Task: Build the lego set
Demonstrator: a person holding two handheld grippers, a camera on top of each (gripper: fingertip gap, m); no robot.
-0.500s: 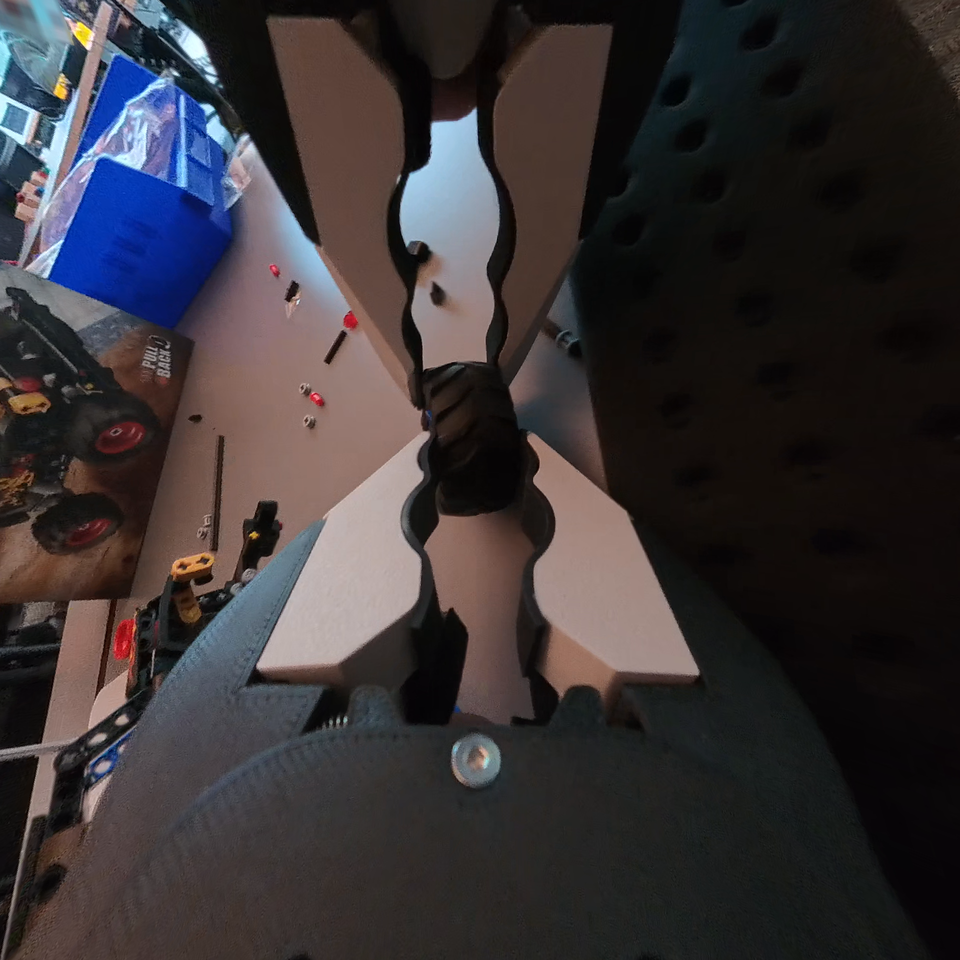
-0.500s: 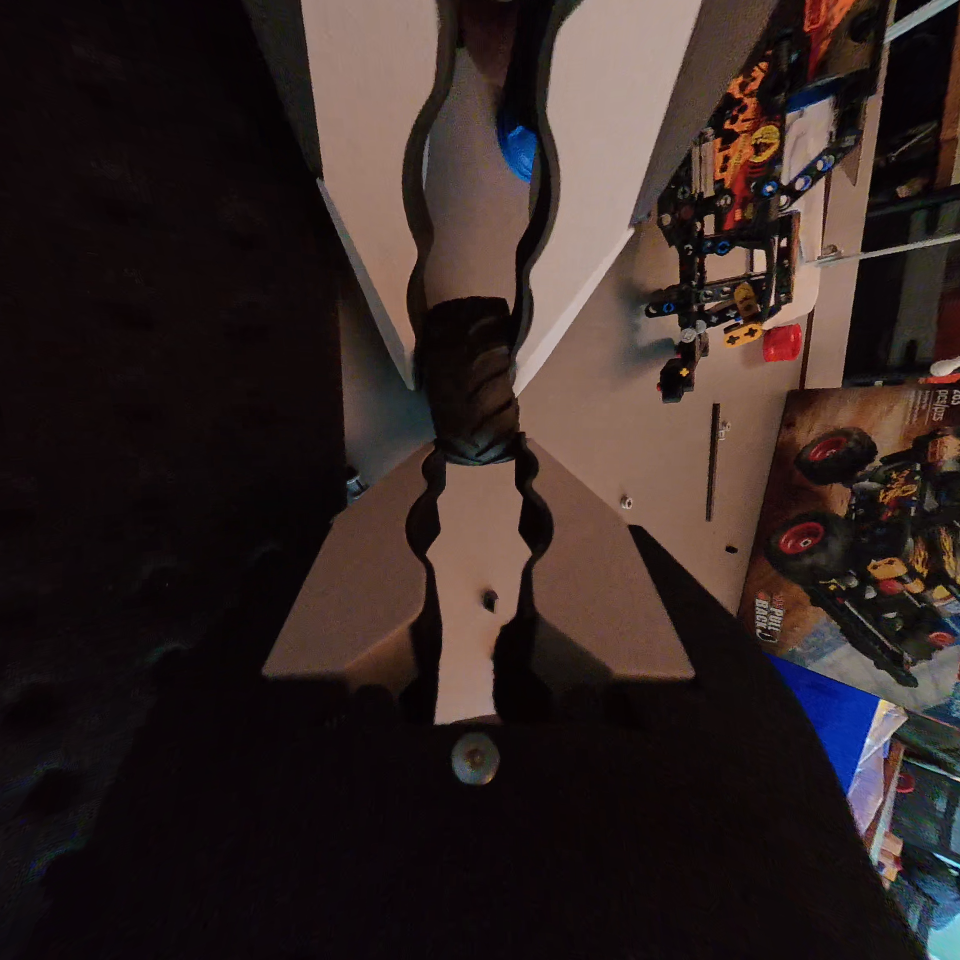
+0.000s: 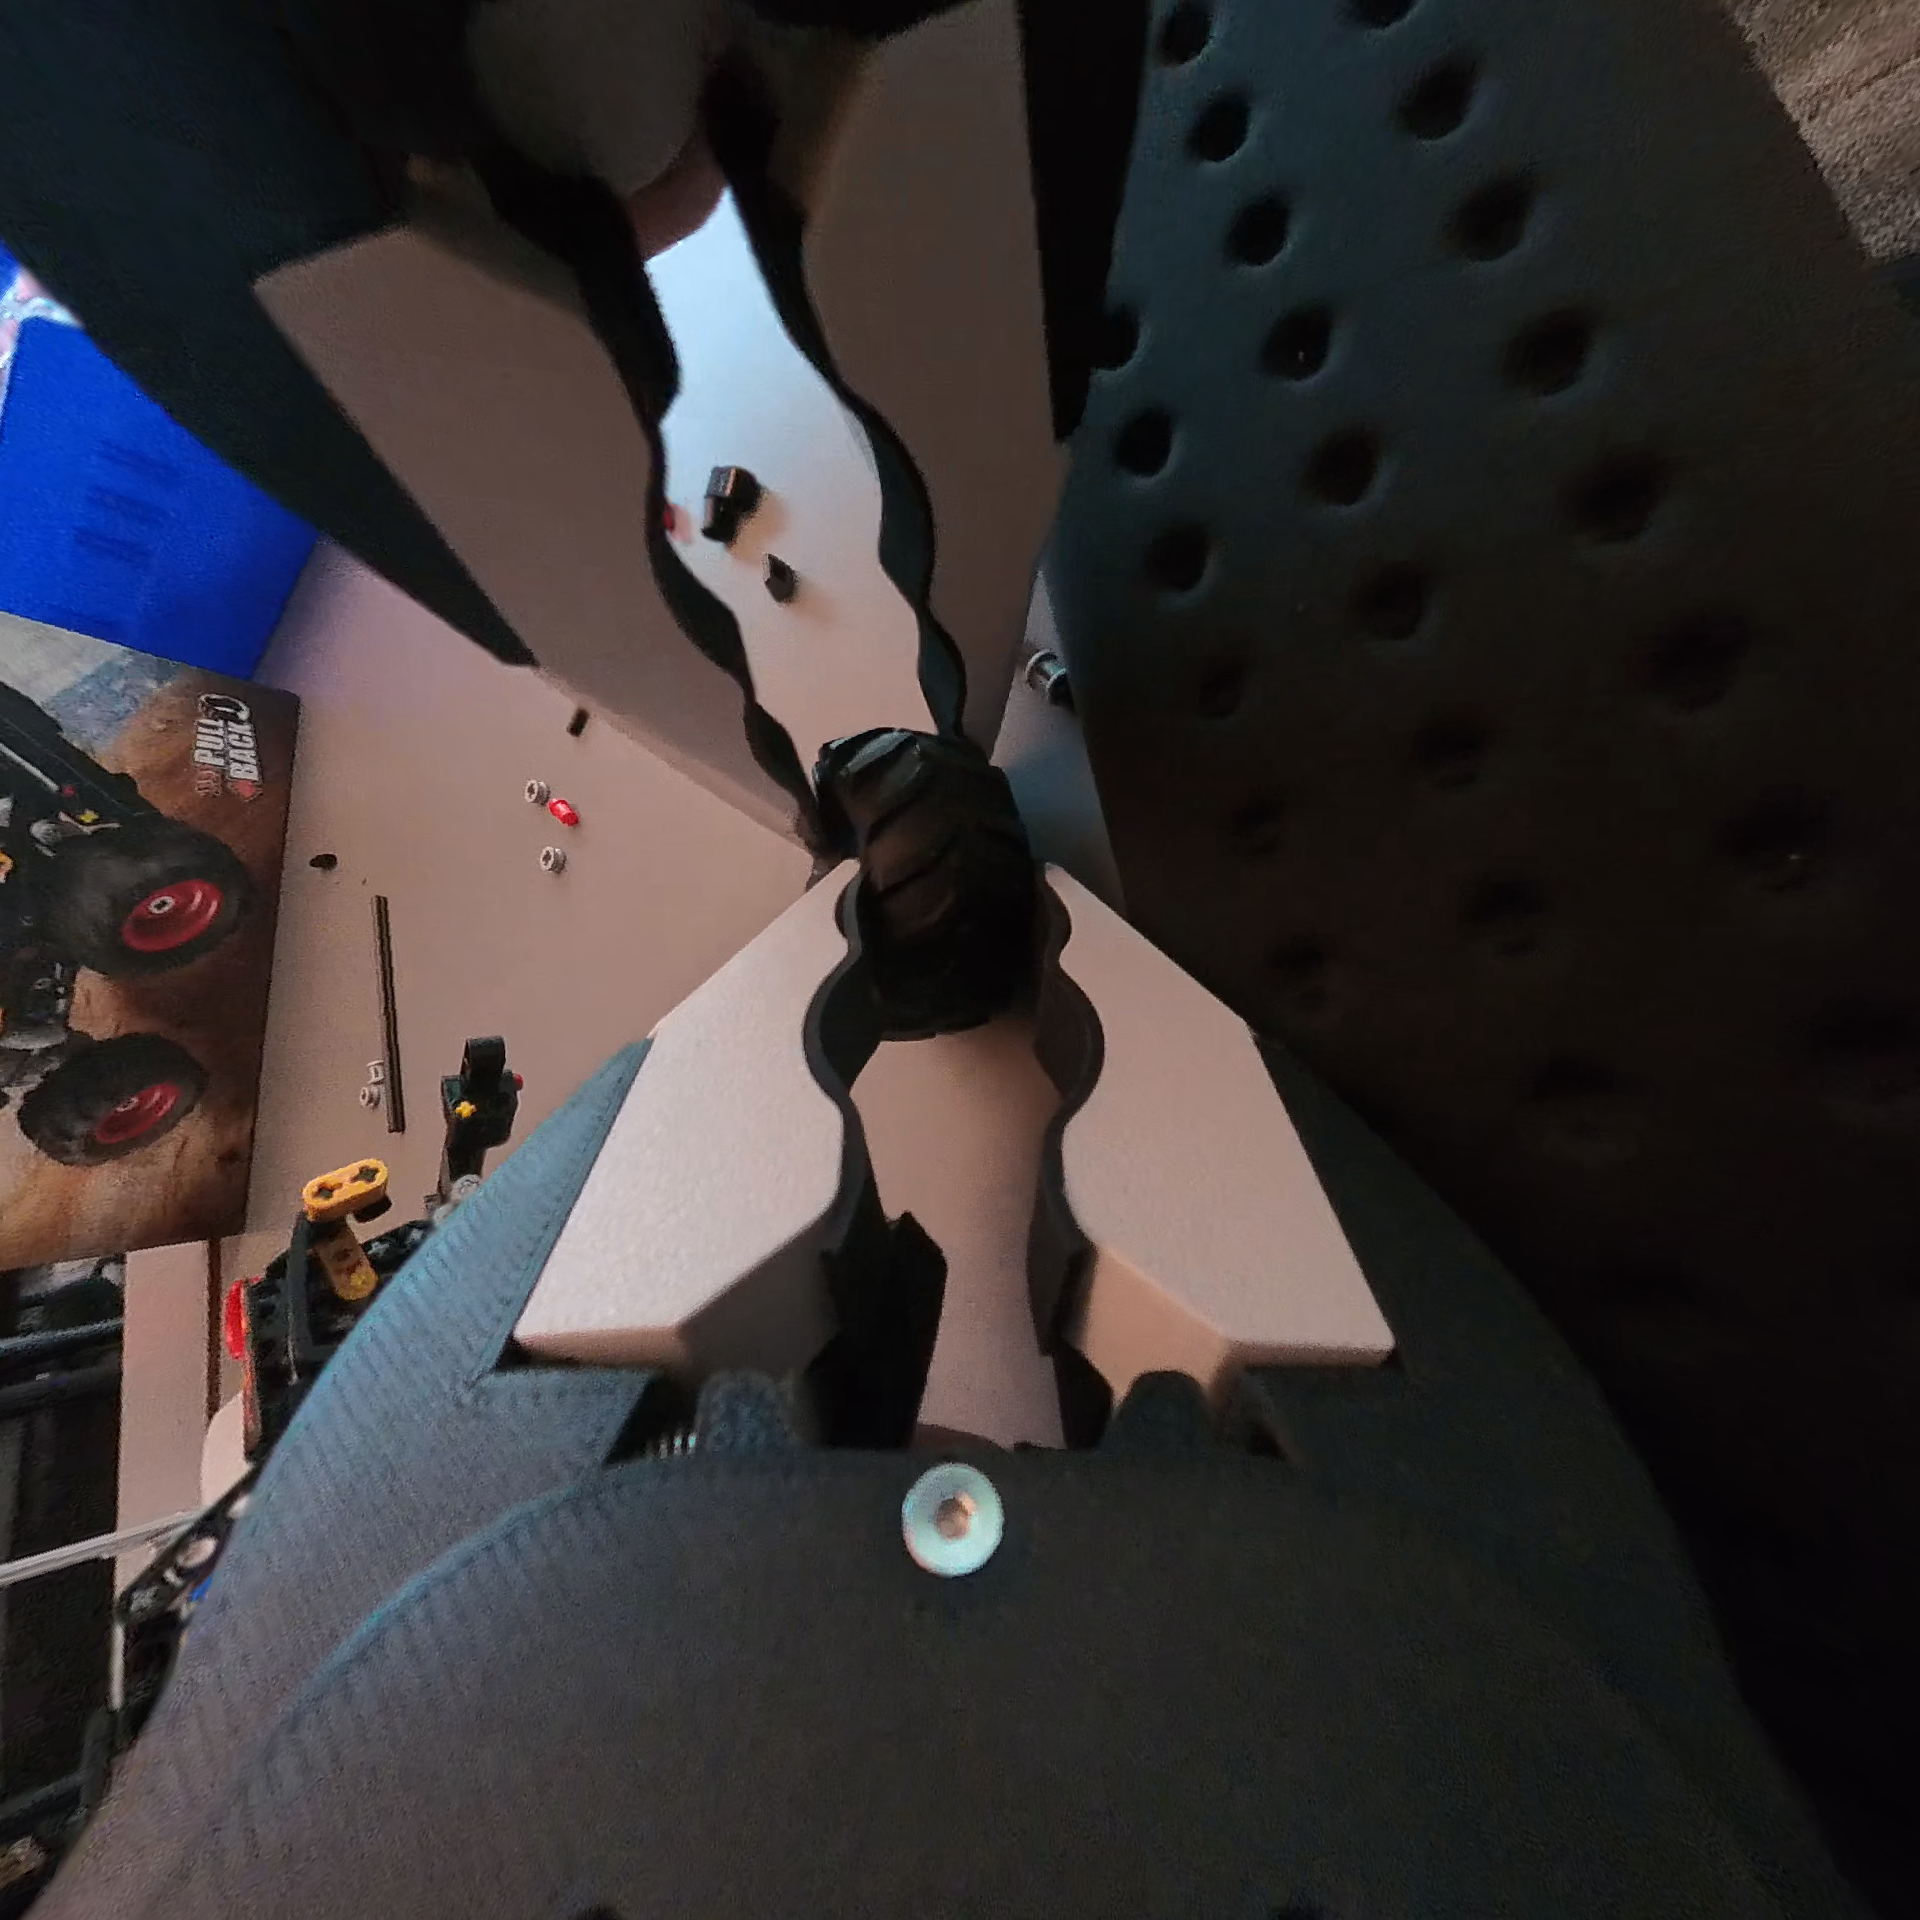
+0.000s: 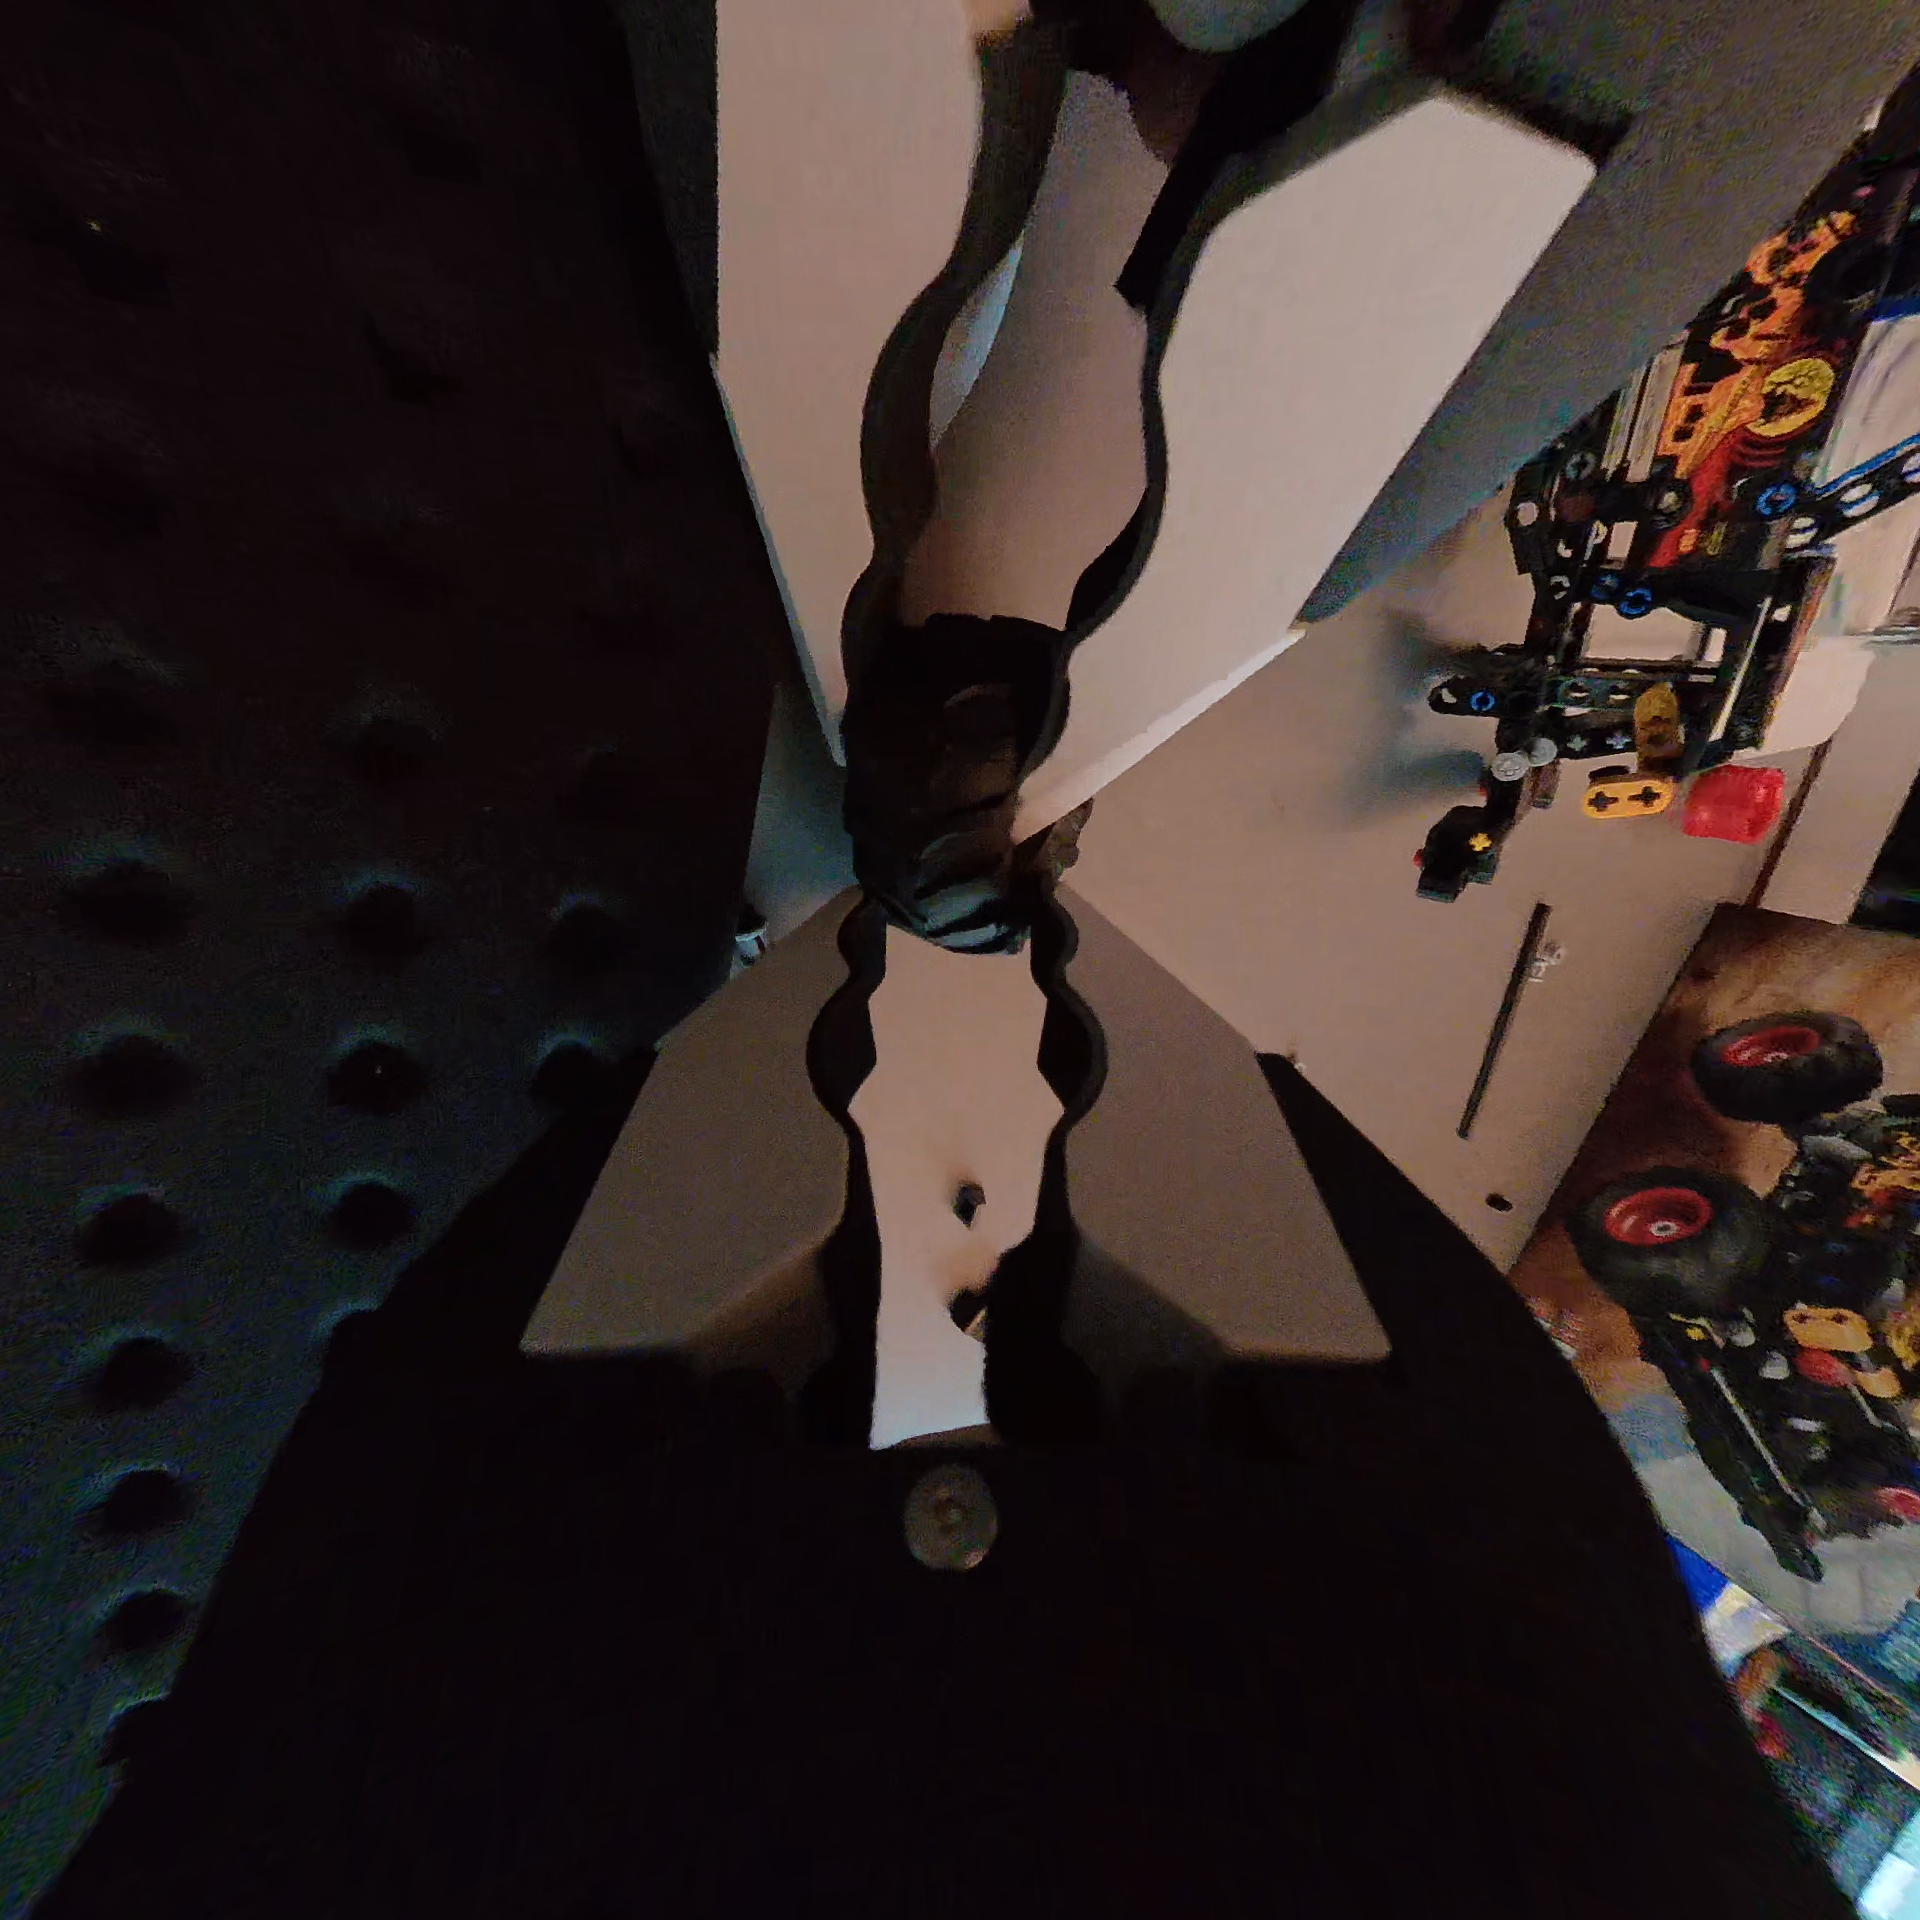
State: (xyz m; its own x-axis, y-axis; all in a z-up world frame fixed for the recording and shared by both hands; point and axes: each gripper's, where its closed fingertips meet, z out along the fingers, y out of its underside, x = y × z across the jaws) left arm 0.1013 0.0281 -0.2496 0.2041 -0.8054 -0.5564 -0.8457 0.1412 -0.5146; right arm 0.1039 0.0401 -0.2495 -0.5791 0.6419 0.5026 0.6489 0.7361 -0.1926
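- The table [image 3: 499,727] carries everything; a dark perforated chair back [image 3: 1507,623] fills one side of both views.
- The box lid [image 3: 125,935] with the truck picture lies flat near the table edge, beside a blue box [image 3: 114,499] that only the left wrist view shows.
- The half-built truck chassis [image 4: 1662,623] stands at the table's far side: frame, printed panel and a red hub [image 4: 1733,802] are on, but no tyres (so by my reading a good deal is left). The right wrist view shows it whole; the left wrist view catches only its corner.
- The left gripper [image 3: 940,935] and right gripper [image 4: 951,914] meet tip to tip above the table, each clenched on the same black tyre [image 3: 925,883] from opposite ends.
- Loose small parts [image 3: 551,821] and a long black axle [image 3: 387,1013] are scattered on the table, unfitted; most of the small ones appear only in the left wrist view.
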